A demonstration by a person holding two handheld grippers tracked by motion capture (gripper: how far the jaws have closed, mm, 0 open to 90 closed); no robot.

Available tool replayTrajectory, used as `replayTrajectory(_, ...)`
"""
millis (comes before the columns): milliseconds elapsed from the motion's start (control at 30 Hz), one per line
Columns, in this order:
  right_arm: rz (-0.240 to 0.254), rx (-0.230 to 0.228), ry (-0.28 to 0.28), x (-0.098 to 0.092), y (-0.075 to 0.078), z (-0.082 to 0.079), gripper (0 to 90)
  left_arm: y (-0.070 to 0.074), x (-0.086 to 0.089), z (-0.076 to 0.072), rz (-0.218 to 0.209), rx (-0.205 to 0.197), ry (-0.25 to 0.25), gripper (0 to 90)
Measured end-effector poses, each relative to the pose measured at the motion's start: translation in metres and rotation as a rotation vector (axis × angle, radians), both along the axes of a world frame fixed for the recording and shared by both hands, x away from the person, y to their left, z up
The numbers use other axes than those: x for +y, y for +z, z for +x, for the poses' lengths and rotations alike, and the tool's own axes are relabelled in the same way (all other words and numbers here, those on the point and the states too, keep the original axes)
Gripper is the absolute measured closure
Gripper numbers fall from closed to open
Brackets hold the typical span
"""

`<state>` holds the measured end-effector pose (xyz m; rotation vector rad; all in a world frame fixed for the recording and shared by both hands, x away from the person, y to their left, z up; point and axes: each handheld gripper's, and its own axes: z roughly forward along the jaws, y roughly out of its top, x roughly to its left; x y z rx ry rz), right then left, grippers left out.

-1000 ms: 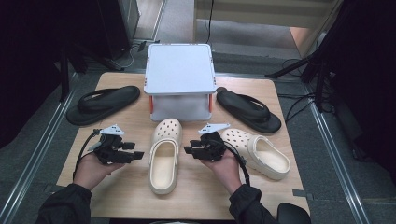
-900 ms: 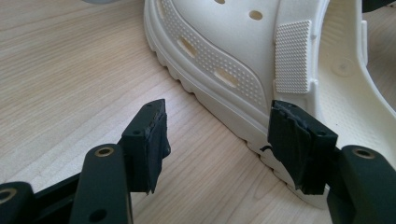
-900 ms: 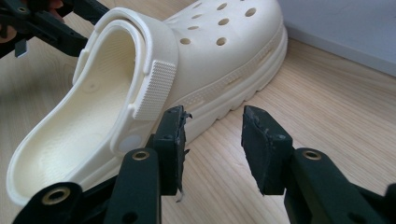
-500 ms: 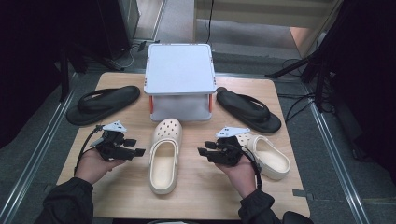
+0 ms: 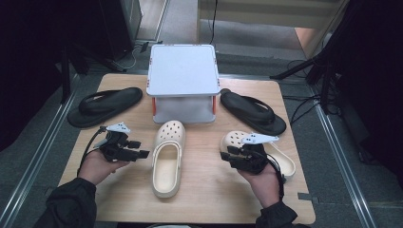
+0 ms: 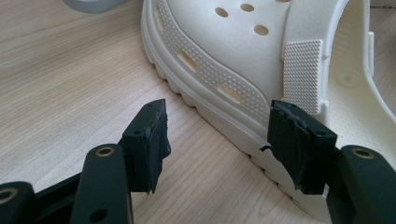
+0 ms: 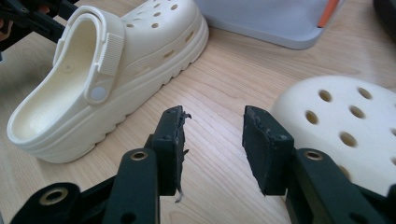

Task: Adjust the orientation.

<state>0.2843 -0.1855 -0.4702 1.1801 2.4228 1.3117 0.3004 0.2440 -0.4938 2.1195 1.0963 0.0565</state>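
A cream clog (image 5: 168, 152) lies mid-table, toe toward the far side. My left gripper (image 5: 141, 148) sits just left of it, open. In the left gripper view the left gripper (image 6: 217, 116) has its jaws apart in front of the clog's ridged sole (image 6: 243, 51), with no pad pressing on it. A second cream clog (image 5: 285, 164) lies to the right. My right gripper (image 5: 225, 154) hovers by its toe, pointing left. In the right gripper view the right gripper (image 7: 214, 116) is open over bare wood, between the middle clog (image 7: 93, 79) and the second clog's holed toe (image 7: 345, 126).
A grey-white box stand (image 5: 183, 76) on orange legs stands at the back centre of the wooden table (image 5: 209, 190). One black flip-flop (image 5: 104, 105) lies at the back left and another black flip-flop (image 5: 254, 111) at the back right. Dark floor surrounds the table.
My right hand has moved right, away from the middle clog, to the toe of the right clog. The left hand has barely moved.
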Motion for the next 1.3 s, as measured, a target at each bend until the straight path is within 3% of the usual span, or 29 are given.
replayTrajectory(67,0.005,0.001,-0.006,-0.003,0.001,-0.001,59.8,0.002,-0.001,0.001,0.024,-0.003,-0.005,39.1)
replayTrajectory(933,-0.016,-0.033,-0.141,-0.082,0.008,-0.025,61.0,0.005,-0.007,0.01,0.004,-0.007,-0.025,39.6)
replayTrajectory(1300,-0.042,-0.011,-0.16,-0.096,-0.001,-0.018,60.4,0.004,-0.008,0.01,0.011,-0.007,-0.03,39.5)
